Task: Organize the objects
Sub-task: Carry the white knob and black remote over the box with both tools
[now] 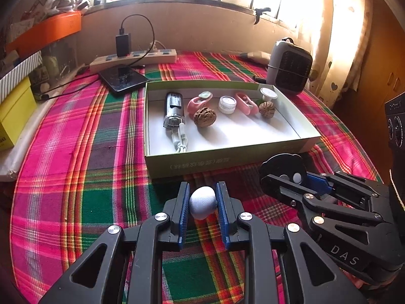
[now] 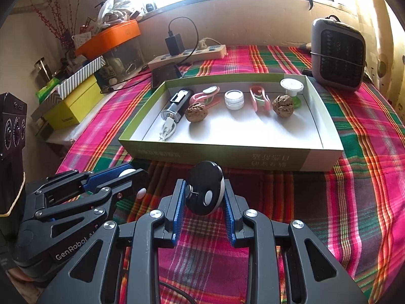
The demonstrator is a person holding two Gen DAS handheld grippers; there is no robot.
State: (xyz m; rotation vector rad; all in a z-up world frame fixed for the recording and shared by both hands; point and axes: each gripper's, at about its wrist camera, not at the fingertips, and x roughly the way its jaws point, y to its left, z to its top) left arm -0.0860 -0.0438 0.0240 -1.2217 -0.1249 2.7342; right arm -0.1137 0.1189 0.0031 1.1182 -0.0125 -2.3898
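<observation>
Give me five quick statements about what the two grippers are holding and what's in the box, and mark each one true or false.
1. The left gripper is clamped on a pale grey egg-shaped object. True.
2. The right gripper is empty. False: it holds a round black-and-white gadget.
3. Two walnuts lie in the green-sided box. True: one walnut left of centre, another walnut to the right.
4. The small white jar sits on the tablecloth outside the box. False: it is inside the box.
5. The heater stands inside the box. False: it stands beyond the box's far right corner.

right tongs (image 1: 291, 177): "DAS" | left tongs (image 2: 131, 174): "GenRobot"
</observation>
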